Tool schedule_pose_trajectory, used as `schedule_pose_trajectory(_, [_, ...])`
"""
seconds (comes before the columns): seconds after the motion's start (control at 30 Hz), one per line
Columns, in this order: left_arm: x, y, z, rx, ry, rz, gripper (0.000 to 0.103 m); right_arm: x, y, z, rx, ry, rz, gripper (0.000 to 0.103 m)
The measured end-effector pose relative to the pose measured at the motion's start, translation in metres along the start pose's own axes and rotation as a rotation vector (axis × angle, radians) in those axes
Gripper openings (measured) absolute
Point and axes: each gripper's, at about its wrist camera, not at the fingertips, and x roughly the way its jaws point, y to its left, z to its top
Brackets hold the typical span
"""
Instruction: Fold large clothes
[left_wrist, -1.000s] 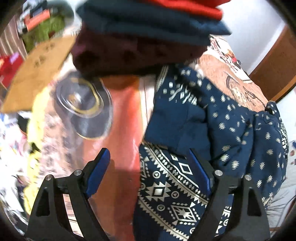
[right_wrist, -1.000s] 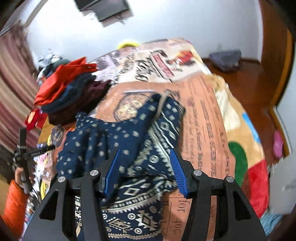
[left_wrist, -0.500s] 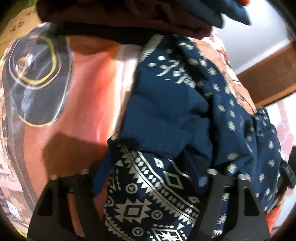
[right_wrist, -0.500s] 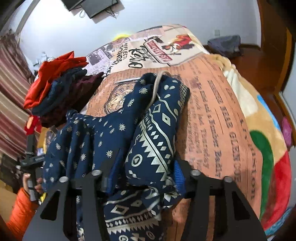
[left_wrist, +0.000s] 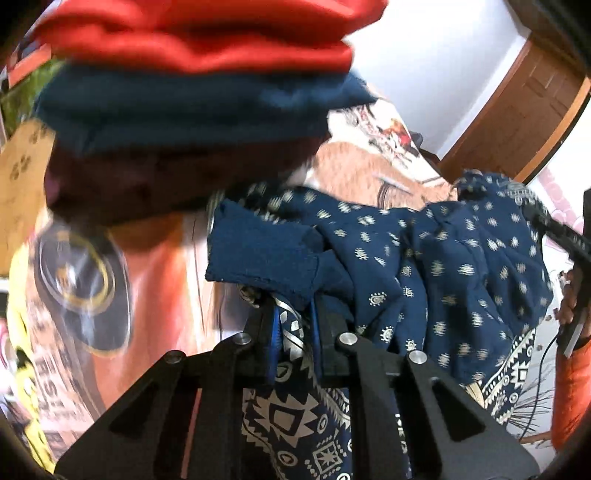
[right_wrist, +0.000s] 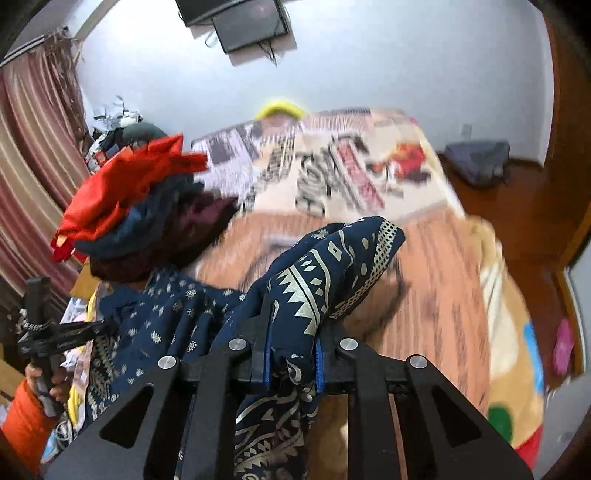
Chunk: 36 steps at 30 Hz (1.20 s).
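A navy garment (left_wrist: 436, 258) with white dots and a geometric border lies bunched over a printed bedspread (left_wrist: 155, 266). My left gripper (left_wrist: 293, 325) is closing, its blue pads pinching the patterned border edge near the garment's left side. In the right wrist view the same navy garment (right_wrist: 317, 280) rises in a fold between the pads of my right gripper (right_wrist: 293, 354), whose jaws are closing and press on the cloth. The garment hangs stretched between both grippers, partly lifted off the bed.
A stack of folded clothes (left_wrist: 192, 96), red over blue over maroon, sits just behind the garment on the left. The bedspread (right_wrist: 436, 280) stretches to the right. A dark heap (right_wrist: 476, 162) lies on the wooden floor; curtains (right_wrist: 33, 155) hang left.
Both grippers went from open around the cloth to pinching it, then rose, pulling the navy garment up off the bedspread. The folded stack now looms closer in the left wrist view.
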Motion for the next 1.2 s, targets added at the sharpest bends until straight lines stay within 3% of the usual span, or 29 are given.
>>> schedule_pose_trajectory(0.17, [0.032,-0.010,0.018,0.037,0.015,0.098,0.014,0.033,-0.007,0.014,-0.010,0.035,-0.056,0.015])
schedule_pose_trajectory(0.27, [0.059,0.000,0.010,0.030,0.079,0.167,0.016,0.060,-0.021,0.005,0.010,0.102,-0.103,0.015])
schedule_pose_trajectory(0.4, [0.082,0.023,-0.002,-0.019,0.141,0.155,0.024,0.085,-0.044,-0.019,0.044,0.202,-0.154,0.019])
schedule_pose_trajectory(0.57, [0.056,0.015,-0.012,0.070,0.128,0.197,0.024,0.067,-0.040,-0.030,-0.025,0.247,-0.188,0.024])
schedule_pose_trajectory(0.77, [0.011,0.010,-0.014,0.108,0.065,0.226,0.025,0.007,-0.020,-0.026,-0.055,0.158,-0.159,0.026])
schedule_pose_trajectory(0.87, [-0.023,0.006,-0.017,0.142,0.021,0.268,0.027,-0.019,-0.005,-0.026,-0.095,0.119,-0.138,0.032])
schedule_pose_trajectory(0.93, [-0.040,0.001,-0.018,0.166,-0.006,0.285,0.033,-0.040,0.008,-0.028,-0.147,0.082,-0.130,0.046])
schedule_pose_trajectory(1.0, [-0.059,-0.002,-0.020,0.185,-0.030,0.293,0.046,-0.058,0.020,-0.032,-0.203,0.047,-0.138,0.054])
schedule_pose_trajectory(1.2, [-0.083,-0.006,-0.043,0.229,-0.008,0.301,0.076,-0.090,0.033,-0.061,-0.253,0.027,-0.136,0.065])
